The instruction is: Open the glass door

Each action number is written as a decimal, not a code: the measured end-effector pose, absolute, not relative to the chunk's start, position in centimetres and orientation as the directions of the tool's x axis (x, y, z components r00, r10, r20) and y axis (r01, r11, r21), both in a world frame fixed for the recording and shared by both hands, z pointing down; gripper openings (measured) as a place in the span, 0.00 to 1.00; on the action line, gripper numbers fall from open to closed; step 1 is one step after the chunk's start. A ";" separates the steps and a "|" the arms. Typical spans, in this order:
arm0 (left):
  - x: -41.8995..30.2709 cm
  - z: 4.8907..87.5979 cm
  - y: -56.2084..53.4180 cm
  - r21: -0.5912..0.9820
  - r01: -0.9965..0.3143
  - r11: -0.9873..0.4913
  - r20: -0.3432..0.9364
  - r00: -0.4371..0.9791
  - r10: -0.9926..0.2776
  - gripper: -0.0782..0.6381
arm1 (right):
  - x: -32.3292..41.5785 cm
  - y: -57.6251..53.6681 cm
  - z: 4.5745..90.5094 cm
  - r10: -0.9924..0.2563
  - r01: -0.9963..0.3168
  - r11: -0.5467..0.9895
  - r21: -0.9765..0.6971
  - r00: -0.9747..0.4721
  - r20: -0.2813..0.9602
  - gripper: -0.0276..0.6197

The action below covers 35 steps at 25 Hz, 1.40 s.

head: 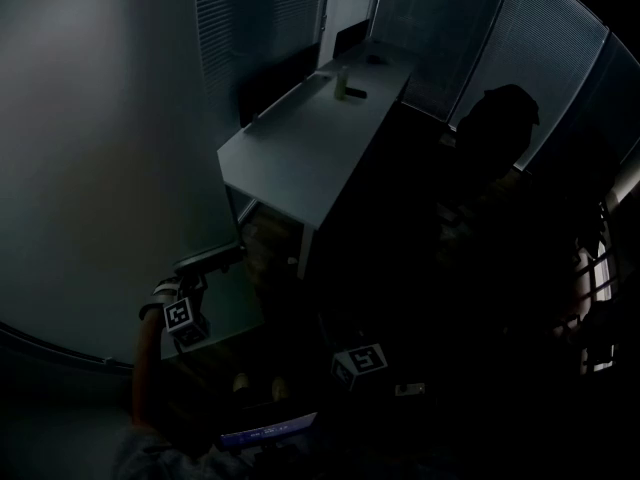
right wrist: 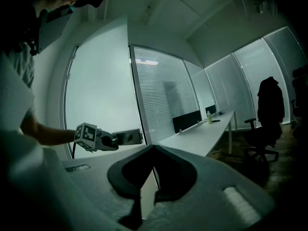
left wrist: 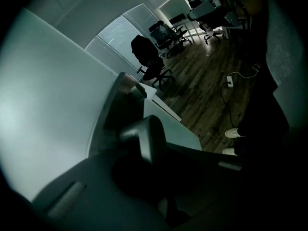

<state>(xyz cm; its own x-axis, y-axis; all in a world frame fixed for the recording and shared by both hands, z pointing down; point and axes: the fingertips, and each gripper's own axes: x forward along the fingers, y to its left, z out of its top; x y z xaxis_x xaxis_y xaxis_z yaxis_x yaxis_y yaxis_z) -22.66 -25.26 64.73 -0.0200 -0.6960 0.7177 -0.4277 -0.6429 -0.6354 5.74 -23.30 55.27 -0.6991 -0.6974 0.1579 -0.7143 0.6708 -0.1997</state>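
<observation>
The glass door was a tall frosted pane at the person's left, the palest thing in a dim office, with a dark edge strip running up its free side. The left claw was closed tight with its tip right beside that edge. I could not tell whether it touched the door or pinched anything. The right claw was held lower and nearer the person's middle, tips together with nothing between them, facing the door and the other claw.

Just past the door's edge stood the near end of a long white tabletop, close enough to crowd the opening. Far along it stood a small bottle with a flat dark object just beside it, and a low dark screen rose from it. Closed window blinds lined the walls behind. A black office chair with something dark draped over its back stood beside the tabletop on the wooden floor. A power strip with a trailing cable lay there, near the person's white shoes.
</observation>
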 end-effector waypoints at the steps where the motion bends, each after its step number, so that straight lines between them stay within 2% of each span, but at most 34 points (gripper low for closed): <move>1: -22.6 64.8 -25.1 -0.634 -0.425 -0.646 0.719 -0.016 -0.695 0.11 | 5.7 -23.1 55.4 -0.697 -0.714 0.672 -0.197 -0.700 0.158 0.05; 21: -19.3 64.8 -19.1 -0.638 -0.366 -0.677 0.718 0.033 -0.695 0.11 | 6.6 -15.2 55.4 -0.733 -0.747 0.633 -0.203 -0.663 0.156 0.05; 35: -16.8 65.3 -14.7 -0.651 -0.324 -0.686 0.716 0.036 -0.697 0.11 | 10.5 -7.0 55.1 -0.776 -0.784 0.589 -0.195 -0.616 0.133 0.05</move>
<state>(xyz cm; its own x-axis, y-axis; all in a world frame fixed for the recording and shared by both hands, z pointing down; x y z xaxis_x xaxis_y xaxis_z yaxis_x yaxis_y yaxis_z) -16.75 -14.68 65.32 0.0357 -0.6967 0.7165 -0.3241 -0.6862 -0.6512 10.50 -6.99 55.08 -0.6161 -0.7763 0.1332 -0.7843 0.5890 -0.1948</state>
